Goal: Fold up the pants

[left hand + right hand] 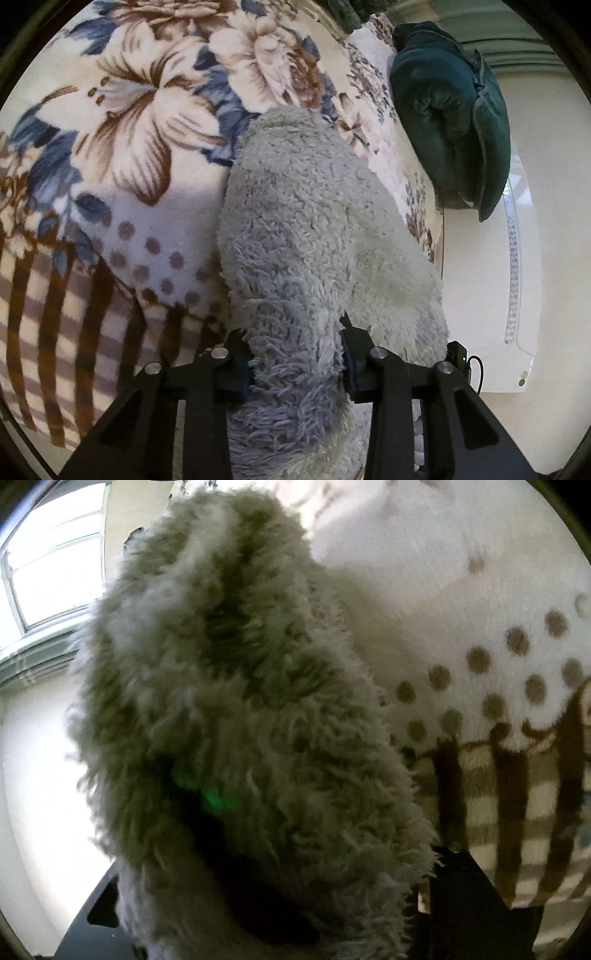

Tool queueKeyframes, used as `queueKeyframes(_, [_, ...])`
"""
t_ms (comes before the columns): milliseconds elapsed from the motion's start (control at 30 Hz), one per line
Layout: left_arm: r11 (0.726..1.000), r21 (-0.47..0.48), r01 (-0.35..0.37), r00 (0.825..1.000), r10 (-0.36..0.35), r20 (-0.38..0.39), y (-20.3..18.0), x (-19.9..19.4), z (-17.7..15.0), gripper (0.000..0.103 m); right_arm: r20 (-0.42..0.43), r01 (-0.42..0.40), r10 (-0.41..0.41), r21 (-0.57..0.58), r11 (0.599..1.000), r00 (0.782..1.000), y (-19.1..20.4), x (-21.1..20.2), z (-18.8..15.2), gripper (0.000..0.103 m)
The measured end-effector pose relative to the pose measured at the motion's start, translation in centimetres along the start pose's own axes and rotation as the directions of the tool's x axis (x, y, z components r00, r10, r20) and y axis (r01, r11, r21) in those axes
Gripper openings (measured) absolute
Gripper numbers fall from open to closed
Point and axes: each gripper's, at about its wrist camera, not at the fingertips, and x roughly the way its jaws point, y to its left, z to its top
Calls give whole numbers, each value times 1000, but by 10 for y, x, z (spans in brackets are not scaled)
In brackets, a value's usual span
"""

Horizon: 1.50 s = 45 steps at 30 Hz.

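Fleece, striped and flowered in brown, blue and cream, covers the bed: this blanket (110, 147) fills the left of the left wrist view. Moving right, the pants (303, 221), shaggy pale grey pile, rise from the left tool (297, 360), whose two fingers are clamped on a bunched fold of them, and stretch away over the blanket. Whether the far end rests on the bed or hangs just above it cannot be told. Further right, a dark green cushion (447, 110) sits at the bed's edge, well apart from the pants, with a white appliance (517, 295) beyond it.

In the right wrist view a window (51, 561) shows at the left, then the pants (240, 701) crowd the lens, and the spotted and striped blanket (517, 664) lies at the right. The right tool's fingers are buried under the pile, so their state cannot be told.

The pants look light, very soft and bulky, likely to sag and slump rather than hold a crease. The long pile should resist slipping, yet a shallow pinch may catch only fluff; a deep bite at a hem or the waistband would probably serve best.
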Motion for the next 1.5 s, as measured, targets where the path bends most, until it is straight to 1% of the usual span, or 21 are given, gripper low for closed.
queueKeyframes(133, [1000,-11,14,1000,-13,11,-9,-12,-6,30,-1,-1,1,-15,1000,1000,8,-8,-6,45])
queueKeyframes(300, [999,-30,22,999,-21,38,-26,-41,-11,28,-9,7,-7,-40,999,1000,31,-13,-11,43])
queueKeyframes(367, [999,-32,9,999,-8,39,-36,-51,-7,28,-11,6,-7,-45,999,1000,48,-20,-10,43])
queueKeyframes(467, [999,-29,24,998,-22,57,-53,-72,6,28,-16,16,-17,-68,998,1000,81,-18,-5,42])
queueKeyframes(500, [999,-24,25,998,-24,61,-59,-77,11,28,-16,16,-17,-74,997,1000,85,-24,3,42])
queueKeyframes(600, [999,11,37,997,-38,64,-78,-99,37,28,2,27,-26,-108,994,1000,125,-20,7,42])
queueKeyframes(733, [995,65,71,994,-76,73,-96,-123,93,28,64,28,-20,-129,991,998,186,-16,27,42])
queueKeyframes(833, [990,94,106,990,-114,78,-111,-142,151,28,122,19,-2,-137,990,993,236,-7,48,42])
queueKeyframes(900, [986,114,120,987,-131,94,-124,-156,196,28,163,-1,25,-146,989,986,273,3,69,42])
queueKeyframes(933, [983,128,134,983,-148,108,-134,-165,226,28,184,-8,36,-151,988,982,294,10,82,42])
queueKeyframes(967, [980,142,138,981,-154,116,-140,-170,245,28,196,-17,49,-158,987,979,309,16,92,42])
queueKeyframes(1000, [977,166,136,979,-158,129,-150,-177,275,28,212,-25,61,-168,985,975,330,22,111,42])
queueKeyframes(1033, [975,177,136,978,-161,135,-155,-182,291,28,227,-33,74,-179,983,971,350,30,127,42])
queueKeyframes(1167, [966,229,122,967,-167,191,-177,-200,390,28,254,-70,127,-224,972,959,419,66,203,42])
queueKeyframes(1200, [965,234,120,964,-170,203,-179,-203,411,28,255,-73,135,-239,968,957,436,75,230,42])
queueKeyframes(1233, [964,238,116,960,-170,221,-181,-205,441,28,255,-75,141,-252,965,957,453,82,262,42])
queueKeyframes(1267, [964,242,110,958,-167,231,-182,-206,461,28,250,-78,147,-266,961,957,467,95,283,42])
queueKeyframes(1300, [965,246,94,957,-156,245,-182,-205,485,28,246,-76,147,-278,958,958,476,103,311,42])
queueKeyframes(1433, [968,246,53,955,-122,272,-165,-190,561,28,224,-59,133,-312,948,965,508,160,392,42])
queueKeyframes(1467, [968,245,46,955,-114,274,-158,-183,572,28,218,-53,127,-315,948,968,510,175,408,42])
queueKeyframes(1500, [971,238,38,955,-105,276,-149,-176,588,28,214,-48,121,-318,947,969,508,179,412,42])
